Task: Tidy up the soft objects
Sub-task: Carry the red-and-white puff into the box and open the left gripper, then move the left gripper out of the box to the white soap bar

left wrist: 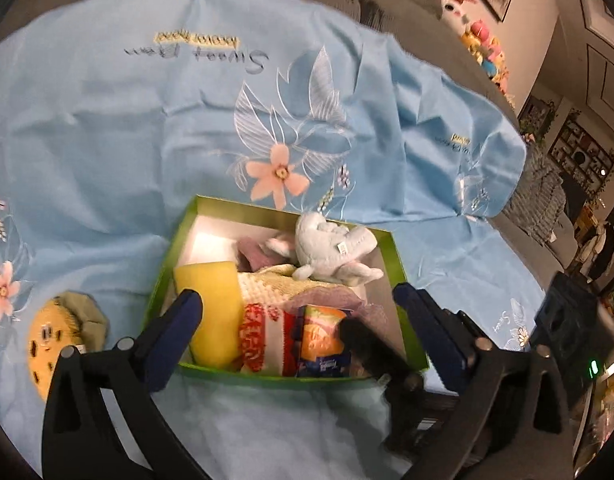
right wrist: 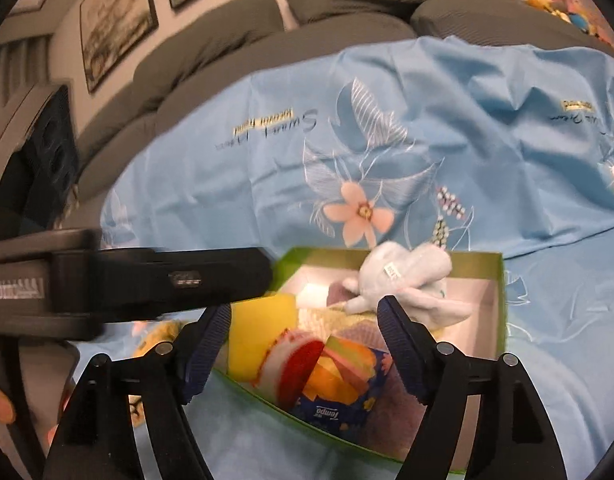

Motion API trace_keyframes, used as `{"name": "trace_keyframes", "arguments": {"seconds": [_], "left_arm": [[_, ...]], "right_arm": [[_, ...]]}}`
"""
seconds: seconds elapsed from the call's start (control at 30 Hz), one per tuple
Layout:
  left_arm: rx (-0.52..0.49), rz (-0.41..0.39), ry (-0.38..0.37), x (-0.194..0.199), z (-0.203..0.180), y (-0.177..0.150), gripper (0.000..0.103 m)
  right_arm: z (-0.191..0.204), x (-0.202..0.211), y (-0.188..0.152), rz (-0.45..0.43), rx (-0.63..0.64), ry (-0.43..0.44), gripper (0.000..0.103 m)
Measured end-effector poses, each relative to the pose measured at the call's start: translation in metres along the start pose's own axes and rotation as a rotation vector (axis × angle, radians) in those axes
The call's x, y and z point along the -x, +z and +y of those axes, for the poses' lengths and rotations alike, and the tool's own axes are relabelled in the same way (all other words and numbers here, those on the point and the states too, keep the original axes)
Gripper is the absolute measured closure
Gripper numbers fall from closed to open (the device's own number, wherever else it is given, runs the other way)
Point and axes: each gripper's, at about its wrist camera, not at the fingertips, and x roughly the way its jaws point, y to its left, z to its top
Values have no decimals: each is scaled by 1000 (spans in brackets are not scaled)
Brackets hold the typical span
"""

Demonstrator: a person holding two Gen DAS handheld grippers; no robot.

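Note:
A green box (left wrist: 397,254) (right wrist: 500,300) sits on a light blue floral sheet. In it lie a pale blue plush toy (left wrist: 333,250) (right wrist: 407,276), a yellow sponge (left wrist: 215,308) (right wrist: 263,332), a red-and-white cloth (left wrist: 263,336) (right wrist: 295,360), a tissue pack (left wrist: 323,340) (right wrist: 339,384) and knitted cloths (left wrist: 275,284). A yellow plush (left wrist: 53,340) lies left of the box on the sheet. My left gripper (left wrist: 299,300) is open and empty, hovering over the box's near side. My right gripper (right wrist: 305,312) is open and empty above the box. The left gripper's body (right wrist: 127,284) crosses the right wrist view.
The blue sheet (left wrist: 127,128) (right wrist: 467,120) covers a grey sofa with cushions (right wrist: 227,32) behind. Small plush toys (left wrist: 483,48) line the sofa back at right. Framed pictures (right wrist: 115,24) hang on the wall. A dark crate (left wrist: 567,320) stands at the right.

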Motion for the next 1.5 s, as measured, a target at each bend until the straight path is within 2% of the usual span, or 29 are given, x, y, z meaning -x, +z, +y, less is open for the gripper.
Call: {"name": "trace_keyframes", "arguments": {"seconds": [0.1, 0.23, 0.43, 0.53, 0.67, 0.9, 1.1, 1.5], "left_arm": [[2, -19, 44, 14, 6, -9, 1], [-13, -39, 150, 23, 11, -24, 1], [12, -46, 233, 26, 20, -51, 1], [-12, -58, 318, 26, 18, -69, 1], [-31, -84, 372, 29, 19, -86, 1], [20, -114, 391, 35, 33, -88, 1], [63, -105, 421, 38, 46, -90, 1], [44, -99, 450, 56, 60, -101, 1]], "right_arm": [[-7, 10, 0, -18, -35, 6, 26], [-10, 12, -3, -20, -48, -12, 25], [0, 12, -15, -2, -10, -101, 25], [9, 11, -21, 6, 42, -163, 25], [17, 7, -28, 28, 68, -204, 21], [22, 4, -35, 43, 78, -261, 19], [25, -5, -42, 78, 86, -281, 18], [54, -10, -54, 112, 144, -192, 18]]}}
